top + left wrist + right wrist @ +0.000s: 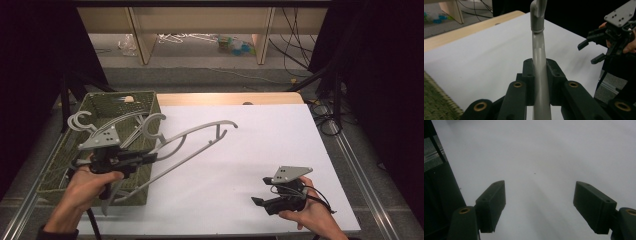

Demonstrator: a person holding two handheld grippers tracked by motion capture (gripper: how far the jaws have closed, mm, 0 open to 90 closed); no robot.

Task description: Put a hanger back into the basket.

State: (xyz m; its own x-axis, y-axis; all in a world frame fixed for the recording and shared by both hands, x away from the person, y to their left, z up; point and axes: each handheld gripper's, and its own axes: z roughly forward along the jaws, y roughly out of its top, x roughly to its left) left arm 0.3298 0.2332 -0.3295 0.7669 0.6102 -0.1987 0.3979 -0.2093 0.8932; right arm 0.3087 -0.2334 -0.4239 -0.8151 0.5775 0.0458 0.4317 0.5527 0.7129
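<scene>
A grey plastic hanger (pixel 200 137) is held up in the air and slants from the basket out over the white table (pixel 260 135). My left gripper (pixel 150 158) is shut on it. In the left gripper view the pads (pixel 529 72) press on the hanger's bar (pixel 538 37) from both sides. More grey hangers (pixel 80 121) stick out of the green woven basket (pixel 145 100) at the table's left. My right gripper (pixel 261 191) rests near the front right edge. Its jaws stand open over bare white surface, as the right gripper view (pixel 540 202) shows. It also appears in the left gripper view (pixel 587 53).
The table's wooden far edge (pixel 225 98) borders a floor with cables (pixel 295 45) and wooden shelf legs (pixel 142 42). Metal rails (pixel 365 175) run along the table's sides. Dark curtains close in left and right.
</scene>
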